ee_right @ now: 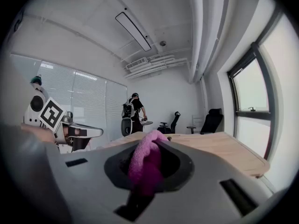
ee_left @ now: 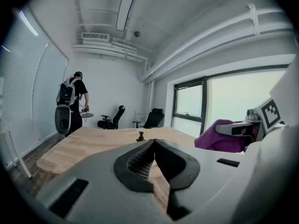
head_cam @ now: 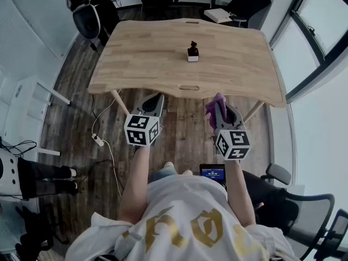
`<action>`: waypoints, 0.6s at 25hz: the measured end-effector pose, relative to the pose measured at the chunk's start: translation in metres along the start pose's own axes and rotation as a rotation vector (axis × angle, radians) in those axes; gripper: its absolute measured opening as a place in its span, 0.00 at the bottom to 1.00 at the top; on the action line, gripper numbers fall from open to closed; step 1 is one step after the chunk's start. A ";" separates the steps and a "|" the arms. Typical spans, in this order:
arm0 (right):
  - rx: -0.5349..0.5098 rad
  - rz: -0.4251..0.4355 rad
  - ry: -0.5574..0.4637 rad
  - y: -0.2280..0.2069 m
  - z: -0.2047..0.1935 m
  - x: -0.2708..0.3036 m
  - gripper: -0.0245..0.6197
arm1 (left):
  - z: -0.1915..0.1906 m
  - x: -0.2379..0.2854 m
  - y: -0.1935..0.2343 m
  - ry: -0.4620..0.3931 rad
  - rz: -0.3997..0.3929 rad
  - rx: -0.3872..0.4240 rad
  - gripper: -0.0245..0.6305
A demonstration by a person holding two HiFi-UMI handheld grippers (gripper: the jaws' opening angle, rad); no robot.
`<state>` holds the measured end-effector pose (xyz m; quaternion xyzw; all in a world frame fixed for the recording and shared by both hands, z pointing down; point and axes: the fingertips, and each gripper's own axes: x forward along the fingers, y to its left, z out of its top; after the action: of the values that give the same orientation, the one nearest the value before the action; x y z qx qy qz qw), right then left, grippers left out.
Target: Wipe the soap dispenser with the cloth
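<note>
From the head view, the soap dispenser (head_cam: 193, 51) stands upright in the middle of the light wooden worktop (head_cam: 147, 58). It is small, with a dark top and a white bottom. Both my tools are held off the near edge, well apart from it. My left tool (head_cam: 154, 100) is a bit to its left. My right tool (head_cam: 219, 106) is a bit to its right and carries the purple cloth (head_cam: 216, 103). The dispenser lies straight ahead, on the far side of the edge. I think the right tool is a little nearer, so the cloth should go forward and a bit left.

In the left gripper view, my left tool (ee_left: 153, 144) is closed tight with nothing in it. Its pads are dark and bumpy. The dispenser (ee_left: 140, 136) shows tiny, far ahead. The cloth (ee_left: 218, 135) is off to the right.

In the right gripper view, my right tool (ee_right: 154, 146) is squeezing the soft, fuzzy cloth (ee_right: 145, 164), bunched into a lump. The lump blocks most of the way ahead.
</note>
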<state>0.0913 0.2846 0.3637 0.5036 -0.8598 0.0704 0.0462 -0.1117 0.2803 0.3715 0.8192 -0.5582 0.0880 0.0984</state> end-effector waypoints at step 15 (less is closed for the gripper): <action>0.060 -0.038 -0.091 -0.017 0.015 -0.013 0.09 | 0.004 0.000 -0.006 -0.006 -0.011 0.025 0.05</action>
<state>0.1124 0.2855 0.3483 0.5236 -0.8488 0.0723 -0.0069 -0.1062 0.2810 0.3675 0.8237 -0.5528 0.0920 0.0868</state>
